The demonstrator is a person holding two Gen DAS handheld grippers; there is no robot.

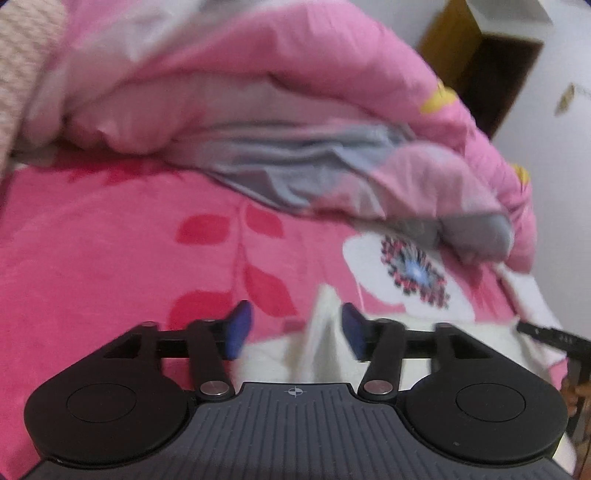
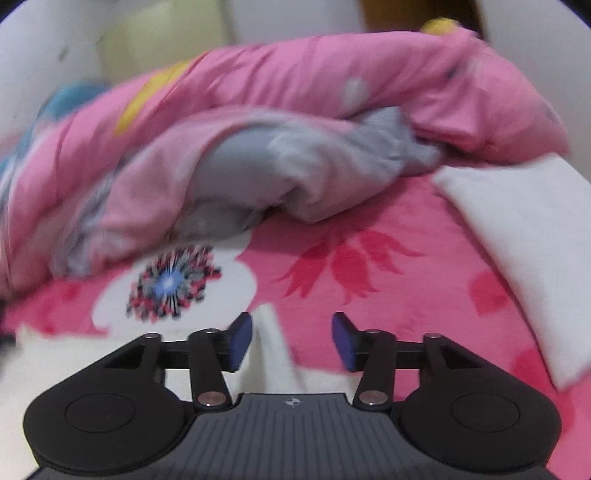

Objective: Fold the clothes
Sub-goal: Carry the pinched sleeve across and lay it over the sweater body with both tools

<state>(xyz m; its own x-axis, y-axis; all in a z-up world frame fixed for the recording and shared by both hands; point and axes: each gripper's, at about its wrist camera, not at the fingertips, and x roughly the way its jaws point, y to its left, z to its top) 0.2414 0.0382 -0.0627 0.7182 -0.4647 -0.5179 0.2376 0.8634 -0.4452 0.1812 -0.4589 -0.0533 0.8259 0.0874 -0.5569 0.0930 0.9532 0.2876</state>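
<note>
The left gripper [image 1: 295,334] and the right gripper [image 2: 291,339] look the same. Each has a grey ribbed plate with a small cross mark on it. Beside the plate sit two round black discs. Black arms with shiny silver screws carry blue pads [image 1: 239,332].

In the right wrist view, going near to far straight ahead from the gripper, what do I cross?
right gripper → white garment rising between its open fingers → pink floral bedsheet → grey cloth → bunched pink quilt → wall
</note>
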